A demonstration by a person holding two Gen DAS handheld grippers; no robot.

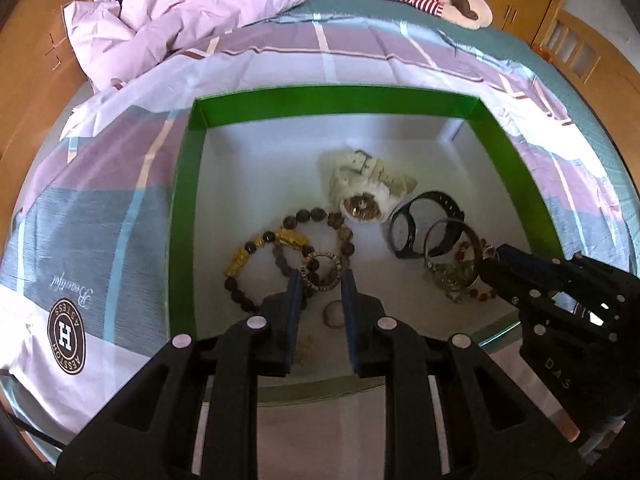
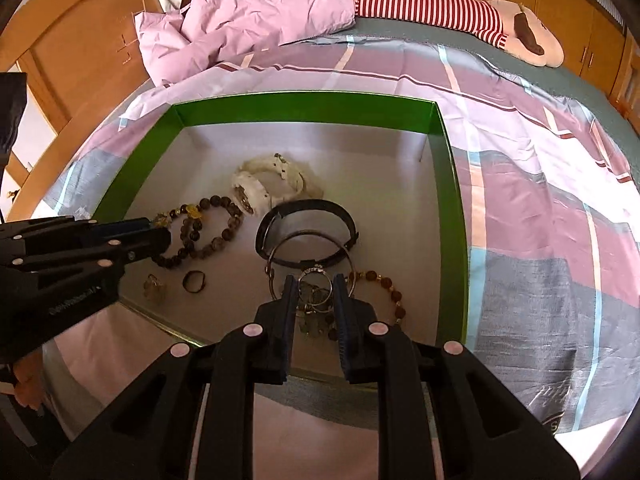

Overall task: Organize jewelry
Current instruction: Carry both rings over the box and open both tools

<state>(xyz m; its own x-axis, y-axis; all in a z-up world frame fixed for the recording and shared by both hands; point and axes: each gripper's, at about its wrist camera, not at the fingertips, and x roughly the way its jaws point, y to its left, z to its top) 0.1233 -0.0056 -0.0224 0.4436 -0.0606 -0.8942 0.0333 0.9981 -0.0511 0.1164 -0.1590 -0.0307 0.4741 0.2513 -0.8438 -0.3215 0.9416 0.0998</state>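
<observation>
A green-walled box (image 1: 182, 216) (image 2: 452, 208) with a white floor lies on the bed and holds jewelry. My left gripper (image 1: 321, 280) is partly closed around a gold ring-shaped bangle (image 1: 322, 259) lying on a dark beaded bracelet (image 1: 276, 248). My right gripper (image 2: 315, 286) is partly closed around a silver ring piece (image 2: 316, 280) over a pile of charms, next to a thin silver bangle (image 2: 310, 240) and a black watch (image 2: 308, 216). A white watch (image 1: 366, 188) (image 2: 268, 180) lies further back. A small ring (image 1: 334, 314) (image 2: 195, 281) lies near the front.
The box rests on a purple, grey and white checked bedsheet (image 1: 120, 184) (image 2: 540, 184). A pink crumpled quilt (image 2: 248, 16) and a striped plush toy (image 2: 440, 8) lie at the far side. Wooden wardrobes (image 2: 72, 64) stand behind.
</observation>
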